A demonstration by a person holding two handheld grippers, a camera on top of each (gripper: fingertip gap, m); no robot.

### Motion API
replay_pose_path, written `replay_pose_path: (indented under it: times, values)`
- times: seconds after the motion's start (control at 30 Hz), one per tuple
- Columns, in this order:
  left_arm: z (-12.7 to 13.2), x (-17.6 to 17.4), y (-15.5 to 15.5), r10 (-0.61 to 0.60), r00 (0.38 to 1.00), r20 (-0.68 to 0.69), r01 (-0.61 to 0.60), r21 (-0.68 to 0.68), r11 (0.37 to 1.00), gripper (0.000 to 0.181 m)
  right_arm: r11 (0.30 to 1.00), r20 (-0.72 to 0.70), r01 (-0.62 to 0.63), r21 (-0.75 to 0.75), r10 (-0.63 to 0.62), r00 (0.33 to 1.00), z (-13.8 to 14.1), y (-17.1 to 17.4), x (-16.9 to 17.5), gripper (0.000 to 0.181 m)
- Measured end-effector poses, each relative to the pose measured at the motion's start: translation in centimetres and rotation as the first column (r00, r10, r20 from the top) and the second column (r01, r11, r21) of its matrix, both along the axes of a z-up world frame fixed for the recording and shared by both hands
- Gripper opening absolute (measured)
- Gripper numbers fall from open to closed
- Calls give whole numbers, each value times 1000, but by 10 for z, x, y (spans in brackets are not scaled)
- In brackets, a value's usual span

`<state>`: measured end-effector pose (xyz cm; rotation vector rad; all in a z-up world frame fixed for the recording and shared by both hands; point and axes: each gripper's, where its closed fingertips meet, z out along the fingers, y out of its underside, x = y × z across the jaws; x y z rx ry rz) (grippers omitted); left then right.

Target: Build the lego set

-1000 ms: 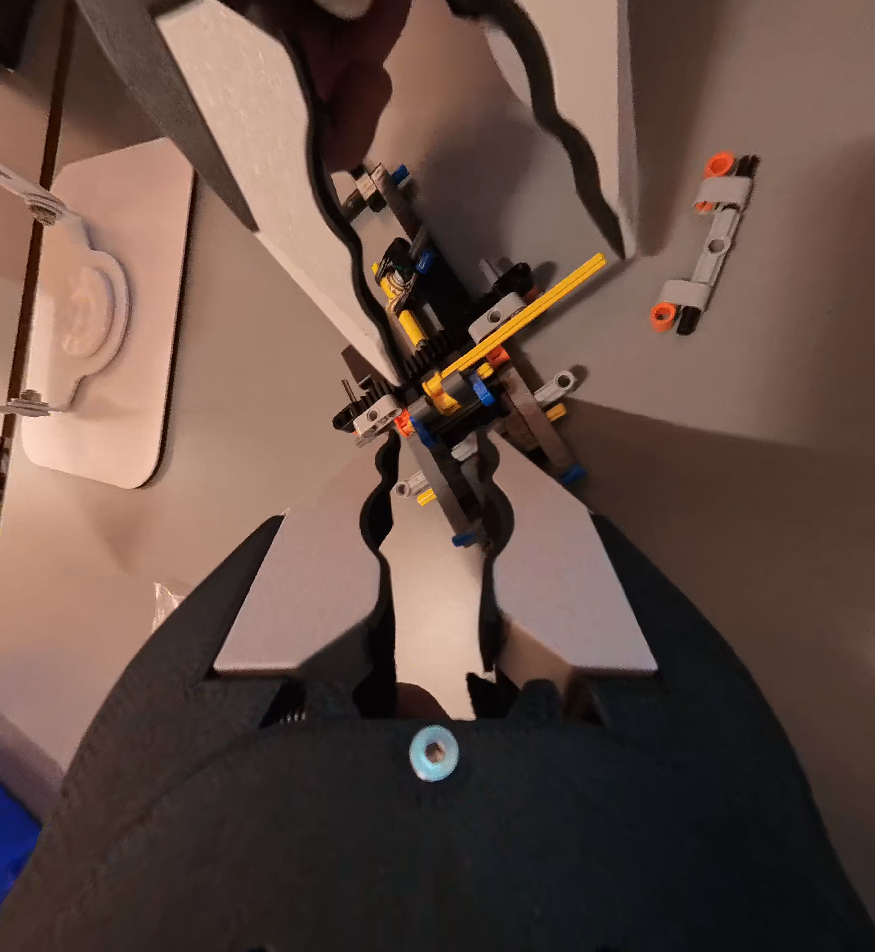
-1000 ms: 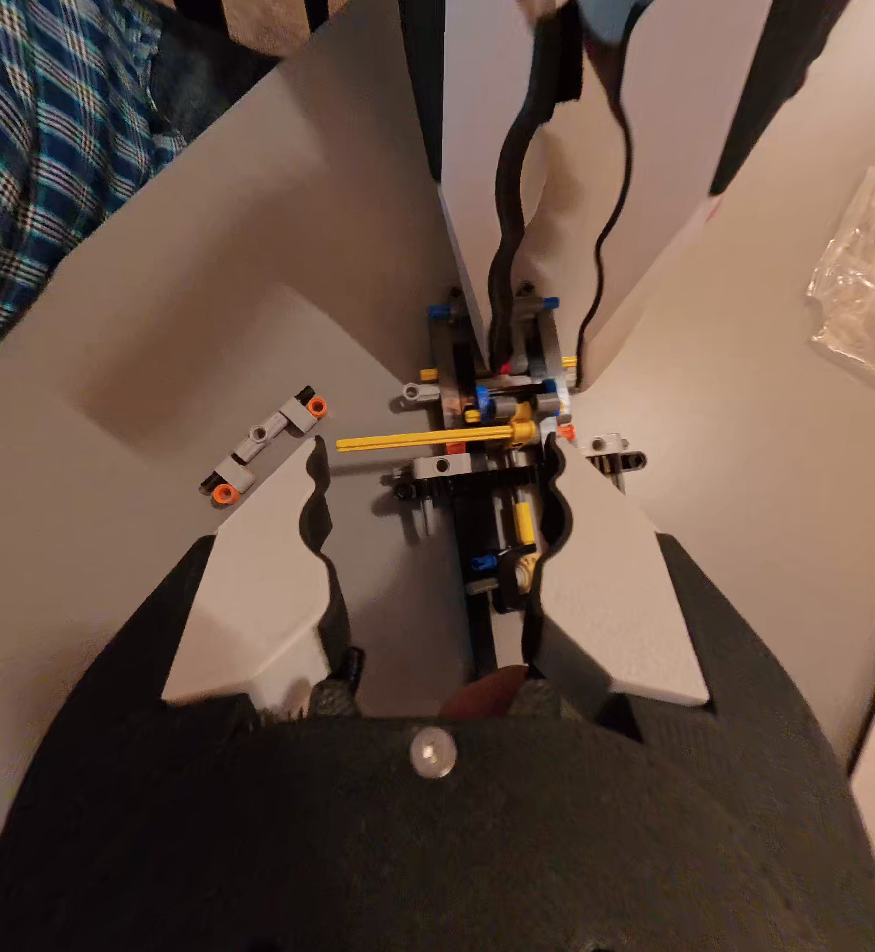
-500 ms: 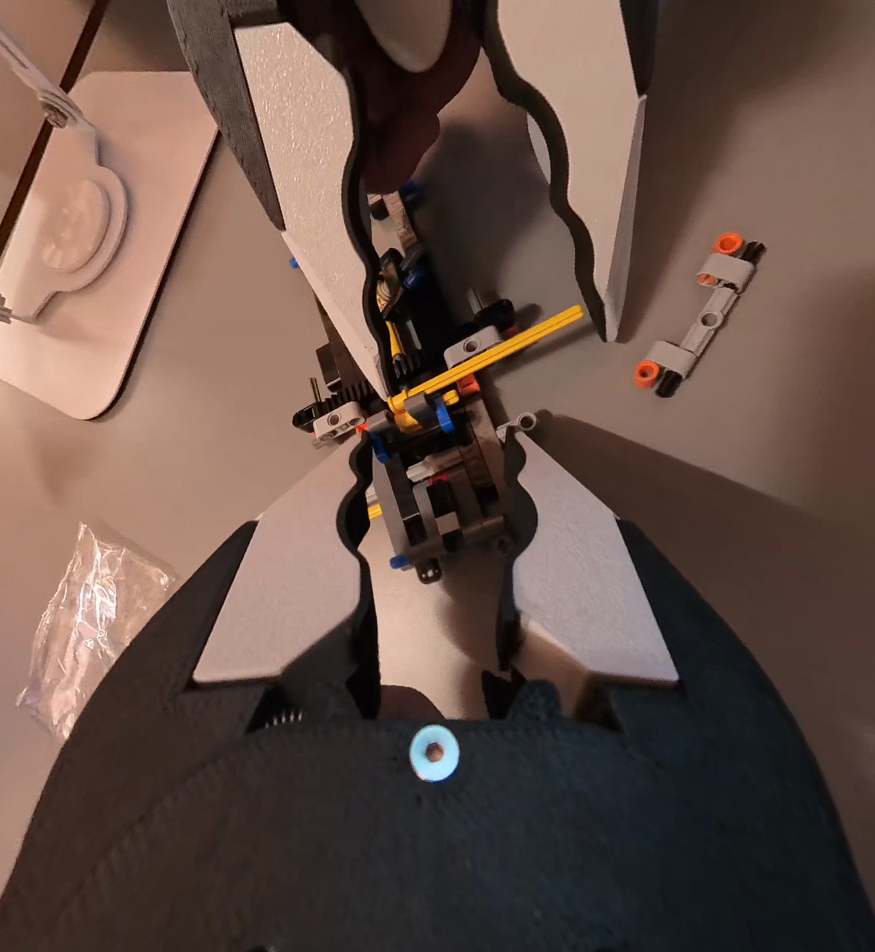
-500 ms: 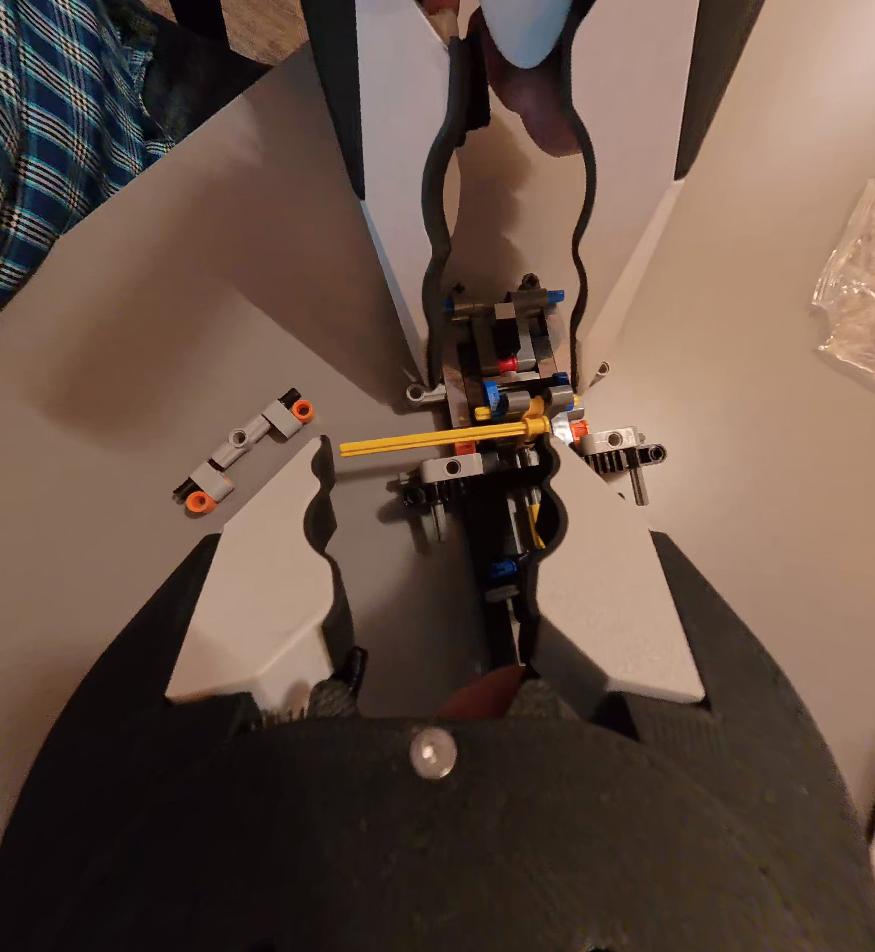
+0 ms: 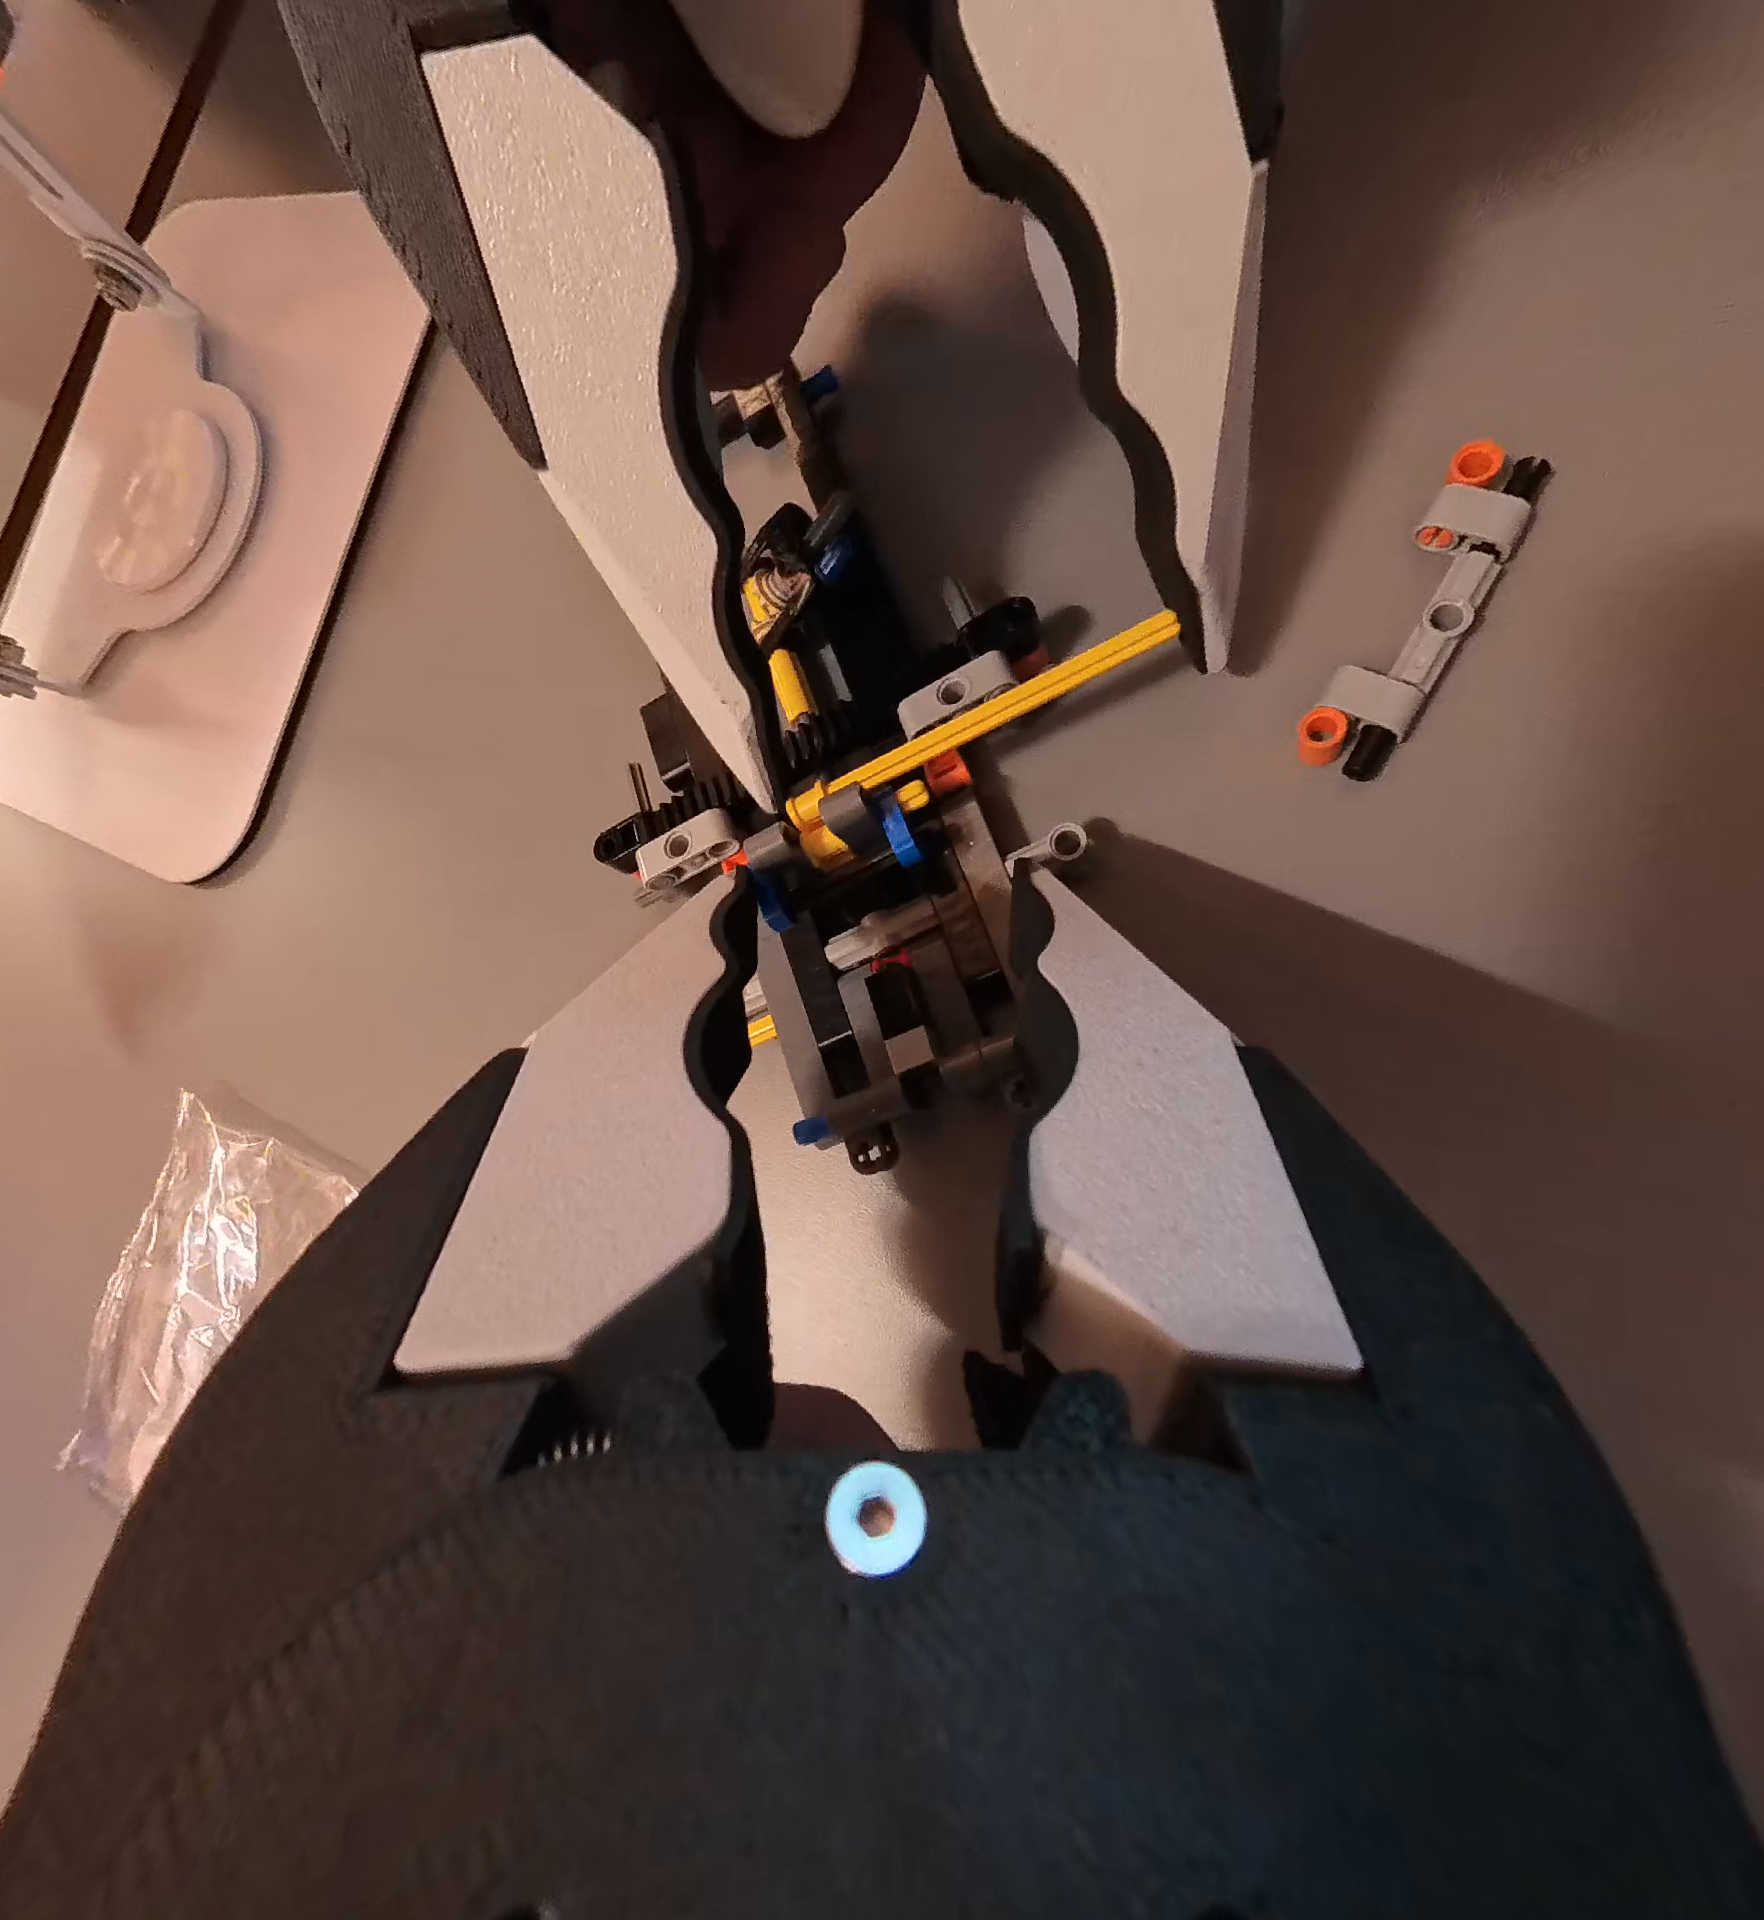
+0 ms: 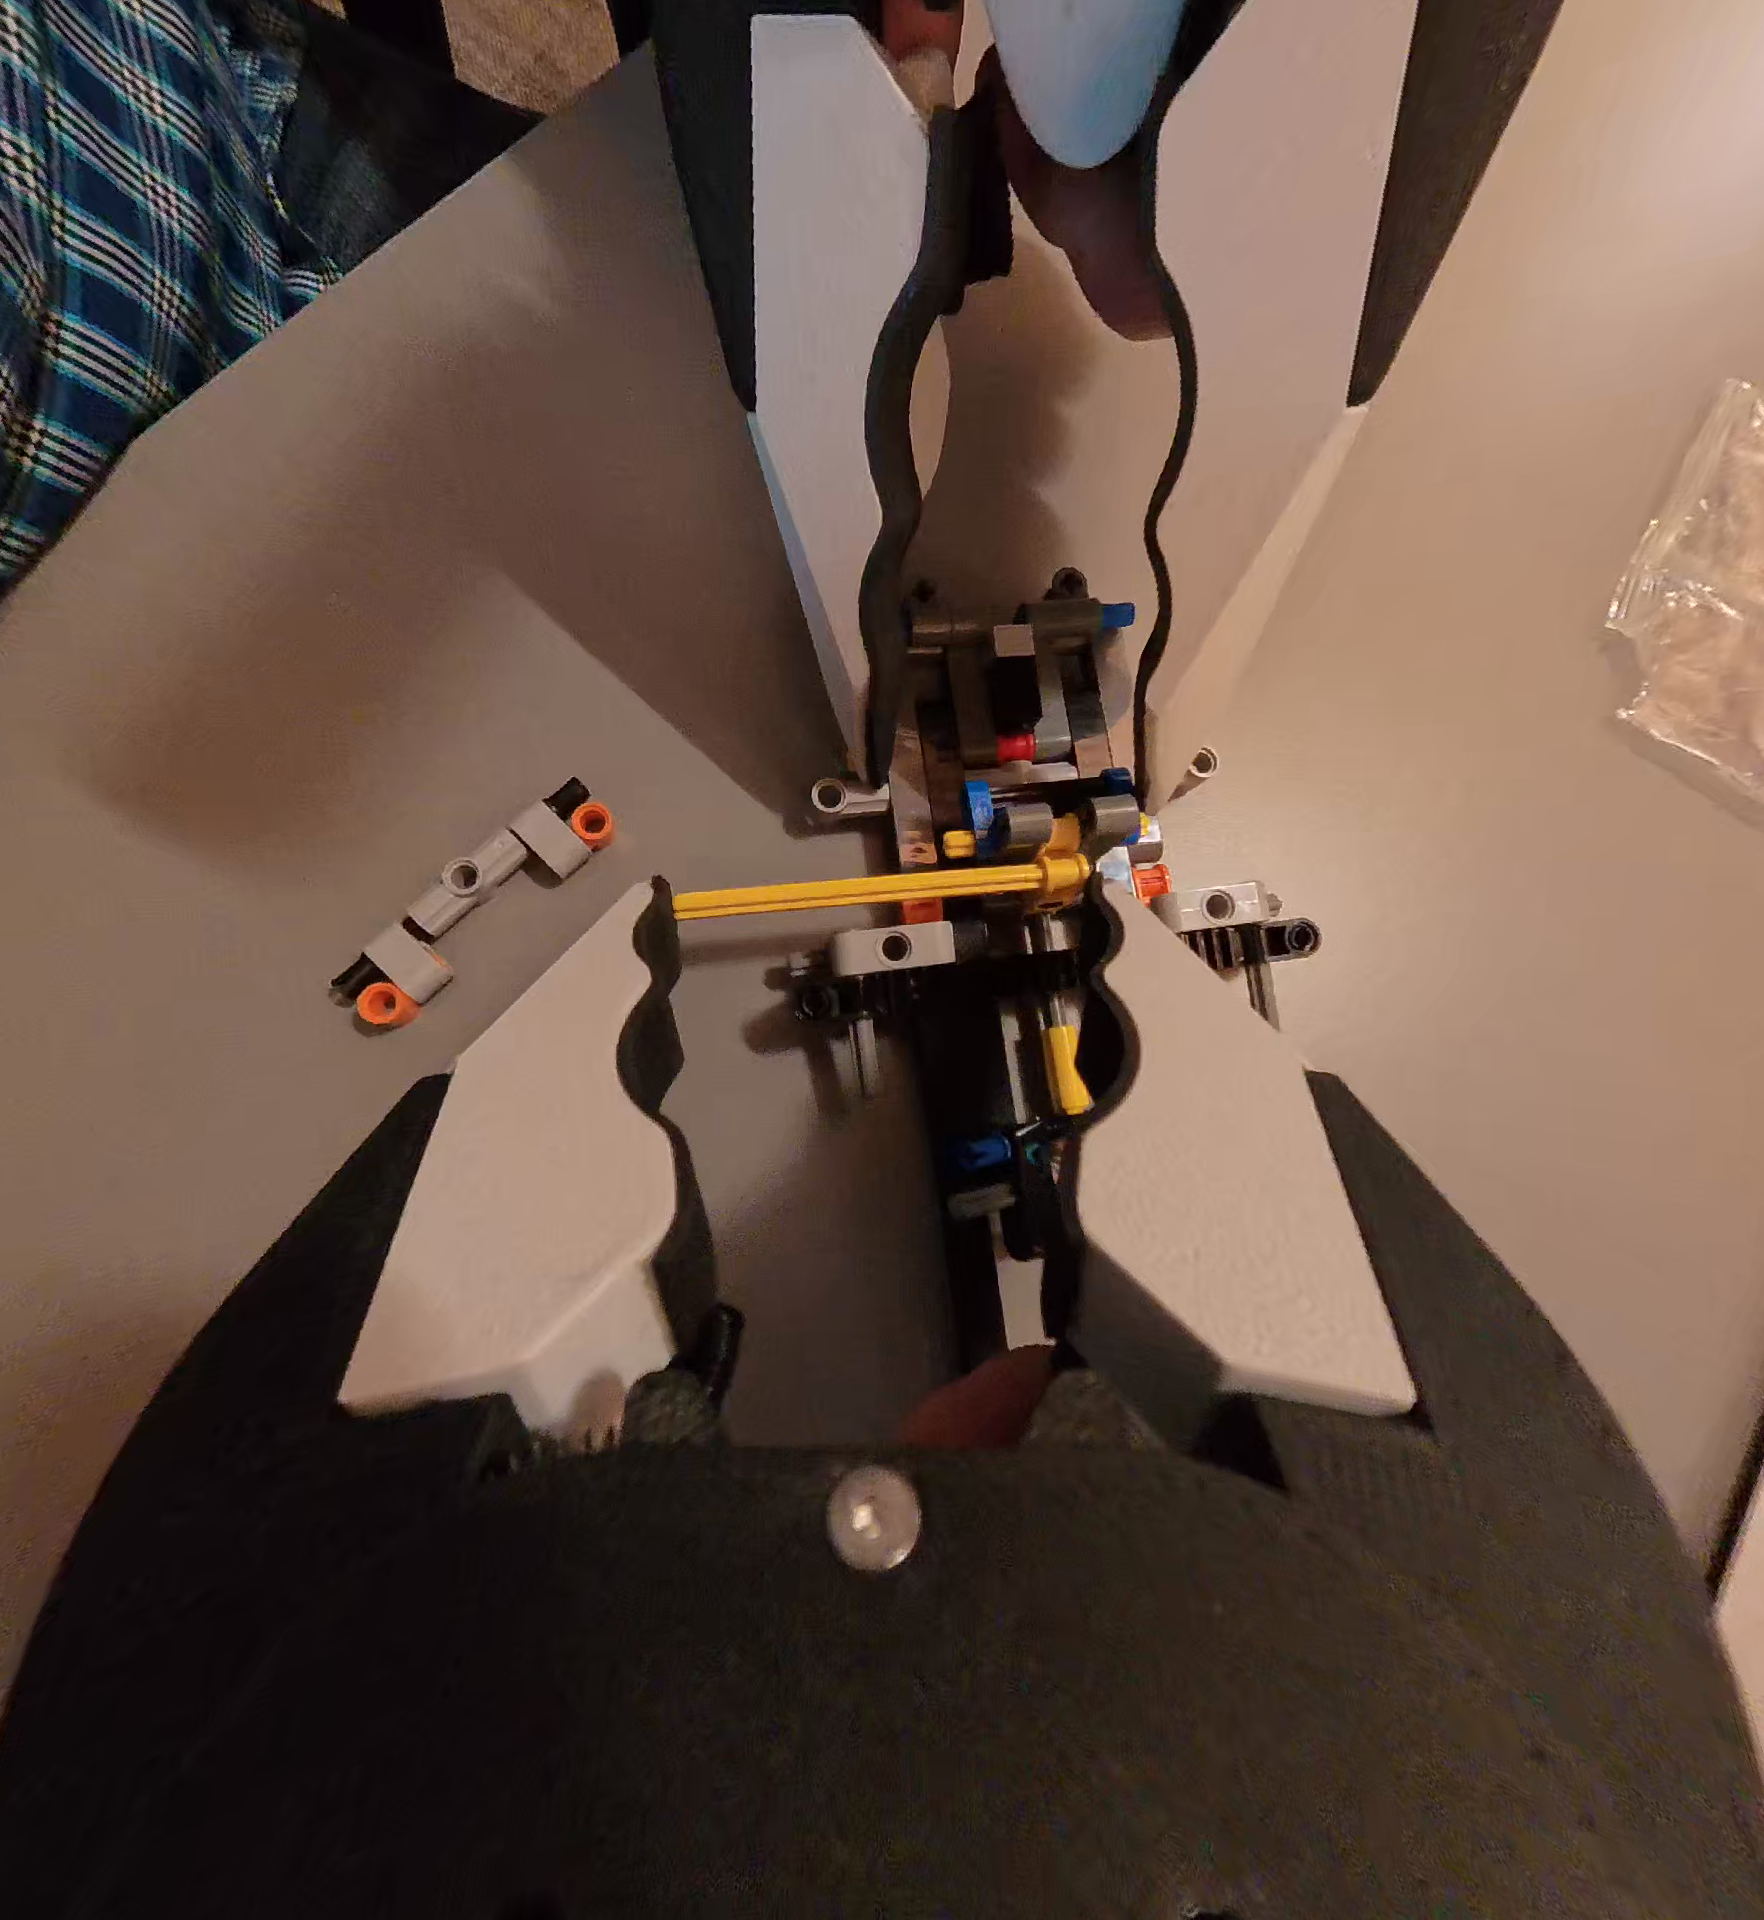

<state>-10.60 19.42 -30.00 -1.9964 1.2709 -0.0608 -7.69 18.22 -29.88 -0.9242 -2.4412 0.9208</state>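
The lego assembly (image 5: 888, 987), dark grey and black with blue, yellow and orange parts, lies on the grey table. A long yellow axle (image 5: 1013, 707) sticks out of its side. My left gripper (image 5: 878, 904) is shut on the assembly's dark frame end. My right gripper (image 6: 878, 904) is open at the other end, facing the left one. Its right finger lies along the assembly (image 6: 1003, 935), and its left fingertip is at the free end of the yellow axle (image 6: 857, 888). The left gripper also shows in the right wrist view (image 6: 1013, 779), and the right gripper in the left wrist view (image 5: 977, 701).
A small loose grey piece with orange bushes (image 5: 1418, 623) lies on the table beside the assembly, and shows in the right wrist view (image 6: 473, 894). A clear plastic bag (image 5: 192, 1288) (image 6: 1751, 623) lies on the other side. A white flat stand base (image 5: 182, 520) is beyond it. A plaid sleeve (image 6: 78, 312) is at the table edge. Both grippers' tips are close together, under 4 cm apart.
The assembly has turned so its dark end sits straight between my left fingers, which stand wider apart than before. My right gripper stays open around the other end.
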Motion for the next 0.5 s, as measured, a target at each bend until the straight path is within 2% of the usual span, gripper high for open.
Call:
replay_pose_path:
  times: [0.5]
  values:
    - [3,2,-1,-7,1000,3,7,9,1000,46,1000,-36,-9,13,9,999,-3,-1,0,76]
